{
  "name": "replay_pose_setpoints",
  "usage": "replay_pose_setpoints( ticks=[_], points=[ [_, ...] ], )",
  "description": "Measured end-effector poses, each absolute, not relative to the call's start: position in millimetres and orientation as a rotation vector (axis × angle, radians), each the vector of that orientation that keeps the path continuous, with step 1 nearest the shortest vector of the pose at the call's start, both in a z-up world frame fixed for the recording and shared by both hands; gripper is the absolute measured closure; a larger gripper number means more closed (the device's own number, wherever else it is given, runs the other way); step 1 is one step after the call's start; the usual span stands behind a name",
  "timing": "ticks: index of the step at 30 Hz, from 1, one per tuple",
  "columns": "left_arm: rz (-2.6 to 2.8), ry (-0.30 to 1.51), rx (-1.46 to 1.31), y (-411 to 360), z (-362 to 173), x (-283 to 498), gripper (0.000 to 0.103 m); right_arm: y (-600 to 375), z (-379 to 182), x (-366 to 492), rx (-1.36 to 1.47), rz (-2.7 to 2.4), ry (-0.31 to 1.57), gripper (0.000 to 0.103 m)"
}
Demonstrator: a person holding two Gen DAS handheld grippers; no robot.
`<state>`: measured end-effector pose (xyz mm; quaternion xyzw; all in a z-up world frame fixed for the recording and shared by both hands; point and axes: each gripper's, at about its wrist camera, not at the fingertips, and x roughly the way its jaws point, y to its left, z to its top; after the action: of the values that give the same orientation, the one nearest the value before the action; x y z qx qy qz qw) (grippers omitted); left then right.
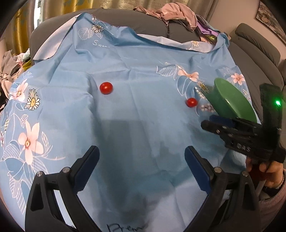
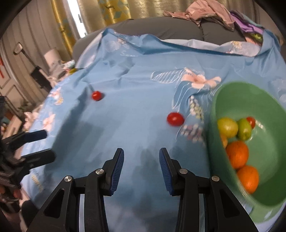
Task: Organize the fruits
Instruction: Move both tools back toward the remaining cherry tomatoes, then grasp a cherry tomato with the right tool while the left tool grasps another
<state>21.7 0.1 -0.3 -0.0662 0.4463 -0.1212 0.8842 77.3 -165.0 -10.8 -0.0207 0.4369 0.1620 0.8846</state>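
1. A grey sofa [image 1: 125, 16] stands behind the surface, with crumpled pink and purple clothes [image 1: 178, 14] heaped on its back at 1 o'clock and gold patterned curtains [image 2: 110, 10] beyond it.
2. The surface is covered by a light blue floral cloth [image 1: 139, 67], creased, its far edge folded up against the sofa.
3. 2 small red tomatoes lie bare on the cloth, well apart from each other.
4. In the left wrist view the far tomato [image 1: 106, 88] sits at about 11 o'clock from the centre; the near tomato [image 1: 191, 102] sits at about 2 o'clock, just beside the green bowl [image 1: 232, 100].
5. In the right wrist view the green bowl [image 2: 268, 169] fills the 3 to 4 o'clock side and looks tilted toward the camera, though the picture is blurred.
6. Inside the bowl lie 2 oranges [image 2: 237, 154], 2 yellow-green fruits [image 2: 227, 127] and 1 red tomato [image 2: 251, 121] at its far side.
7. The near tomato [image 2: 175, 119] lies on the cloth just left of the bowl's rim, not touching it as far as the blur shows.
8. The left gripper [image 1: 142, 160] hangs over bare cloth with its jaws wide apart and nothing between them.
9. The right gripper [image 2: 141, 169] has its blue-padded jaws parted by a modest gap, with only cloth below them.
10. A hand [image 1: 264, 171] holds the right gripper's handle at 4 o'clock in the left wrist view.
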Motion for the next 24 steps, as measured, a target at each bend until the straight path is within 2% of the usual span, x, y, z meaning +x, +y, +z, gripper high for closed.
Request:
replay_pose_setpoints(
  ticks=[13, 24],
  points=[
    [-0.303, 0.888, -0.176, 18, -3, 34, 0.007, -159, -37, 143, -0.026, 0.081, 1.024, 0.062],
    [-0.284, 0.894, -0.188, 33, -8, 48, 0.007, -162, -37, 183, 0.068, 0.060, 1.020, 0.062]
  ],
)
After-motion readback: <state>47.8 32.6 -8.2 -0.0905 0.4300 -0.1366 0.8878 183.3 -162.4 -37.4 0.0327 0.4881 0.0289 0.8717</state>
